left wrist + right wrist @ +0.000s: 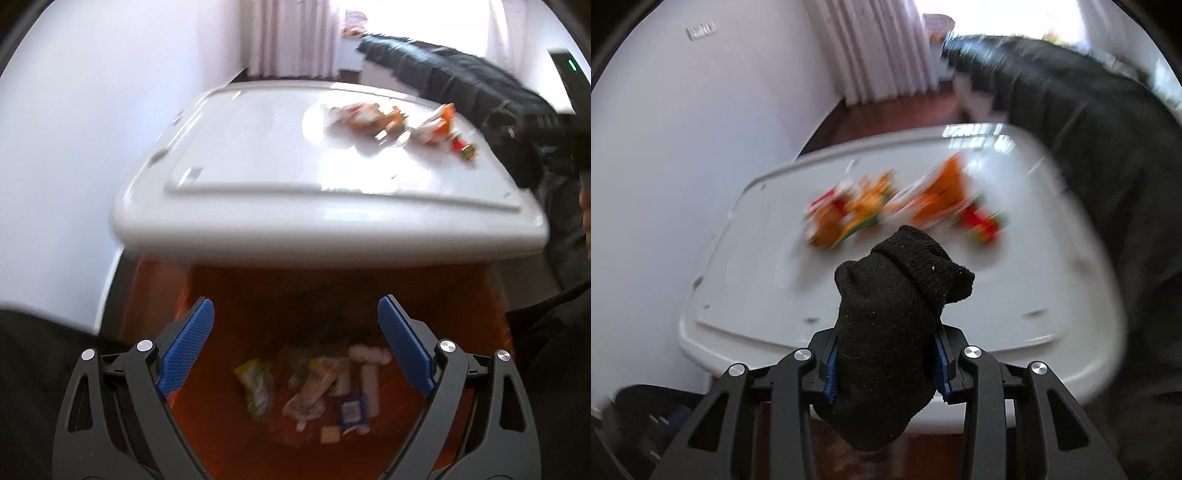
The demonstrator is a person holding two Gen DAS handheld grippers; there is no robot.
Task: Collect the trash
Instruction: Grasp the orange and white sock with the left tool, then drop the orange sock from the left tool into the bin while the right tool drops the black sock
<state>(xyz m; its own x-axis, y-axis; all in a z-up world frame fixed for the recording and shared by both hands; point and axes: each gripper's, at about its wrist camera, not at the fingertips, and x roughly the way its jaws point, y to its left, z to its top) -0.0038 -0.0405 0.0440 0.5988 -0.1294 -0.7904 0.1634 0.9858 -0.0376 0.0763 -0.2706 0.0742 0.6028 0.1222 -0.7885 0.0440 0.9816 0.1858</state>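
My left gripper (295,302) hangs open over an orange bin (461,295), with nothing between its blue pads (188,347). Several wrappers and scraps (314,391) lie on the bin's floor. Above and beyond the bin, more orange and red wrappers (391,122) lie on the white table (258,155). In the right wrist view, my right gripper (886,354) is shut on a black knitted sock (897,280) that sticks up past its fingers, over the near edge of the white table (746,288). The blurred wrappers (886,210) lie just beyond it.
A black padded garment (461,81) lies along the table's far right side, also large in the right wrist view as the garment (1089,129). A white wall (74,129) stands left, with a curtain (291,37) behind. Dark clothing (33,369) fills the lower left corner.
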